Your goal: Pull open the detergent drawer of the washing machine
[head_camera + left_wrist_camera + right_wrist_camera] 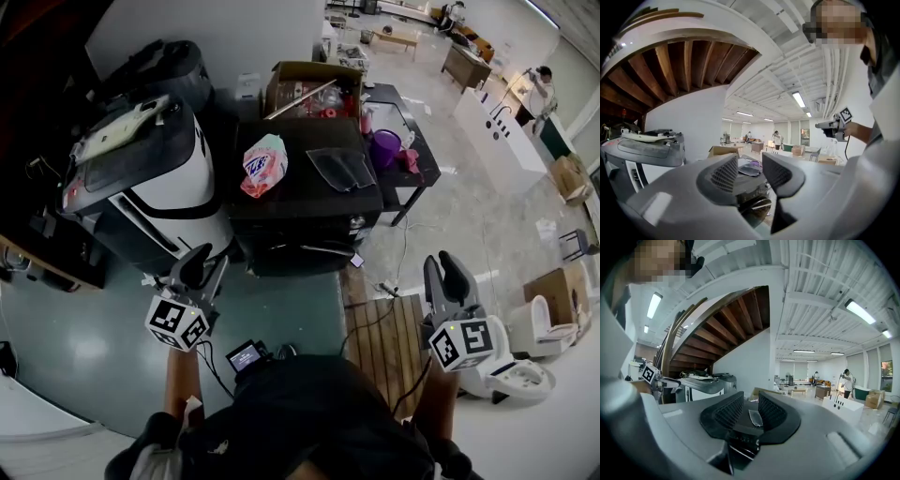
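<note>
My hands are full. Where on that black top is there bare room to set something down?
Bare: the near strip of the black top, in front of the pink-and-white pouch and the clear plastic film. Crowded: the cardboard box behind, and the side table with the purple cup.

No word, brand or number can be read. Ahead of the left gripper (208, 264), a pink-and-white bag (264, 165) bears a blue logo too small to make out. The left cube (176, 322) and the right gripper (445, 274)'s cube (461, 343) carry black-and-white square markers without letters.
</note>
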### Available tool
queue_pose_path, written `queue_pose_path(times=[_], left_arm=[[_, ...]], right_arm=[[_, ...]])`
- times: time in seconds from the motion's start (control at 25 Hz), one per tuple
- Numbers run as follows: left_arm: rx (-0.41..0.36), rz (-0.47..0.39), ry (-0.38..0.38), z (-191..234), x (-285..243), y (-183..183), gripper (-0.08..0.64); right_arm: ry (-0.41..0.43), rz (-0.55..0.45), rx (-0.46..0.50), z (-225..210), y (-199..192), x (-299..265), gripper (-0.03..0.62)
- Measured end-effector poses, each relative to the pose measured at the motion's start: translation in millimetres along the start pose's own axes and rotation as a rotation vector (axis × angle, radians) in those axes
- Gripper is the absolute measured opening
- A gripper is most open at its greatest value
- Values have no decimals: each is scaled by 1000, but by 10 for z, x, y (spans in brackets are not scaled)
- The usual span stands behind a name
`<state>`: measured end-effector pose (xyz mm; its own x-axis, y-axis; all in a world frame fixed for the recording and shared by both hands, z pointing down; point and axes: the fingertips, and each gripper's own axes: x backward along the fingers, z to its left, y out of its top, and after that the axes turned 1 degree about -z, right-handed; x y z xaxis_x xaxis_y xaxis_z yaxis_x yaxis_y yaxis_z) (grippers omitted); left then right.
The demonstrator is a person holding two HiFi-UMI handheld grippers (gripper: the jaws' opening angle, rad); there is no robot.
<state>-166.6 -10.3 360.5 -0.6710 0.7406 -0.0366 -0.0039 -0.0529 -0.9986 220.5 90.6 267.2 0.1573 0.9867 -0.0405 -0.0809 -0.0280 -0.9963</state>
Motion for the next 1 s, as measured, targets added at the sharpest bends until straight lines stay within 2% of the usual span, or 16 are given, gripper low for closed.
queue_pose_path(times=[0.6,1.0], left_arm=[[35,-2,-54,177,-154,-114,169],[54,0,-43,312,-188,-179,169]], right_arm=[[-12,-10,-56,185,85,-213,81],[35,-12,-35,298,134,-471,81]])
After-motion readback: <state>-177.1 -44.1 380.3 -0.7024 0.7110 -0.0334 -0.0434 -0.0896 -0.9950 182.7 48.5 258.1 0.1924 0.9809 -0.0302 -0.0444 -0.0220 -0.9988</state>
